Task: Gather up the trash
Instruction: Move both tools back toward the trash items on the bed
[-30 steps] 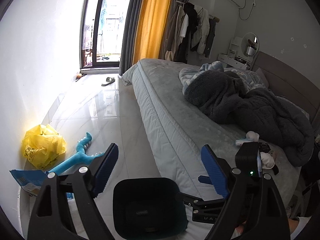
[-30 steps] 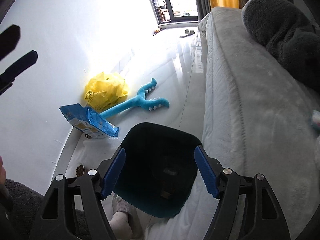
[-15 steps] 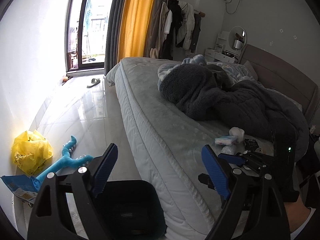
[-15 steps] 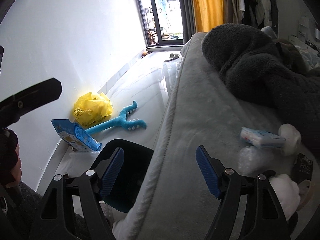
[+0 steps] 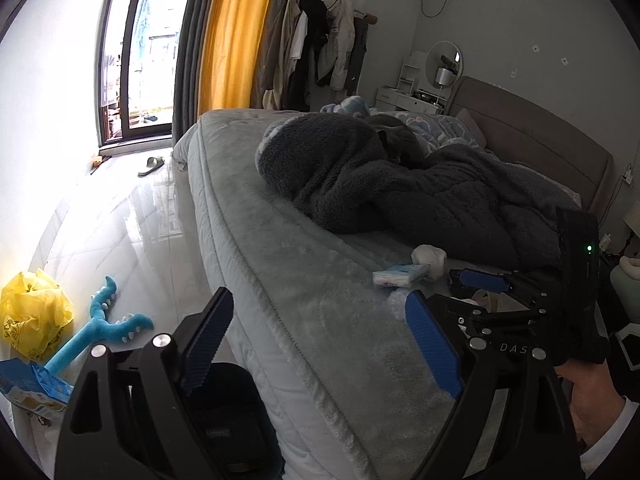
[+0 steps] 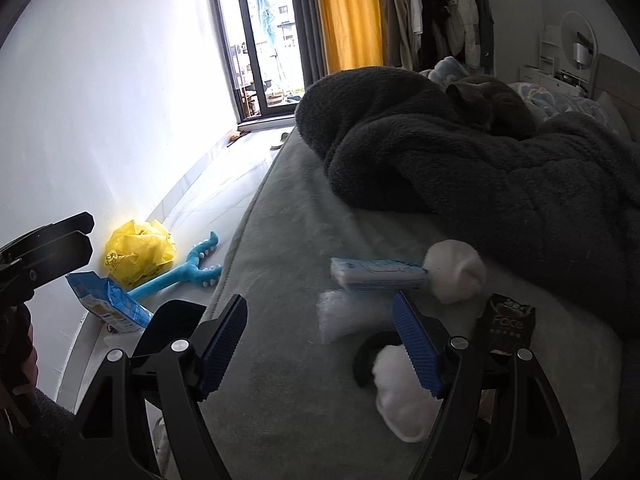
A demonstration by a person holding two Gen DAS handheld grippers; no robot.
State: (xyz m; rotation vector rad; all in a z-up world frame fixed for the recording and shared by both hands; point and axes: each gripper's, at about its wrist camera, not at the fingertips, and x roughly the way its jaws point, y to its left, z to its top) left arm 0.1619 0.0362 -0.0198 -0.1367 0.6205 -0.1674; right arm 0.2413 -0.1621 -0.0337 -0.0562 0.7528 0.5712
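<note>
Black claw [image 6: 320, 344], blue ribbed pads [image 6: 416, 348].

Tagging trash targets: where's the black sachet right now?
Right wrist view, lower right: the black sachet lies on the bed, just below the dark blanket's edge, right of the white wad.

A dark fleece blanket [image 6: 460, 160] lies rumpled on the grey bed [image 6: 280, 240].

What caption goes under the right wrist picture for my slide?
Open right gripper over the bed, near a tissue pack, cotton wads and a black wrapper.
</note>
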